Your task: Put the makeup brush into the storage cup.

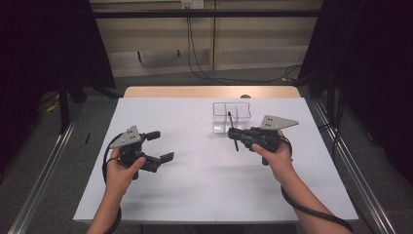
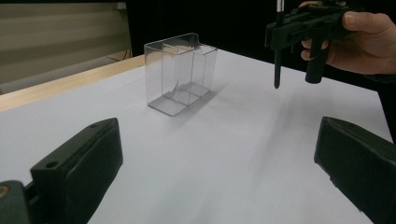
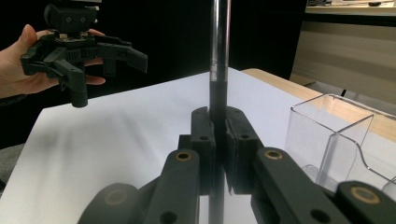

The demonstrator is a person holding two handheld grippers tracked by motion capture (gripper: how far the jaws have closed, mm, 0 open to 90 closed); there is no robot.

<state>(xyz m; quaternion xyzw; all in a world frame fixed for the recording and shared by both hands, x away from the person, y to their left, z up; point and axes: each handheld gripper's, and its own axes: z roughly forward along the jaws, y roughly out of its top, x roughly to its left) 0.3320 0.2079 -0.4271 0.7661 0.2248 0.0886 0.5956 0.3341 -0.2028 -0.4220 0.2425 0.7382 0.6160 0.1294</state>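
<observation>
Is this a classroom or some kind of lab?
Probably a lab set up for recording. A white table stands between black curtains, cables run across the floor, and a person's right gripper holds a pen near a clear plastic organizer.

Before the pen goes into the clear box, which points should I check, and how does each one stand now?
1. Right gripper shut on pen: ok.
2. Pen upright: ok.
3. Pen over the box: not ok, it hangs beside it in the left gripper view.
4. Box compartments free of things: ok.
5. Left gripper open and apart from the box: ok.
6. Box standing upright on the table: ok.
</observation>
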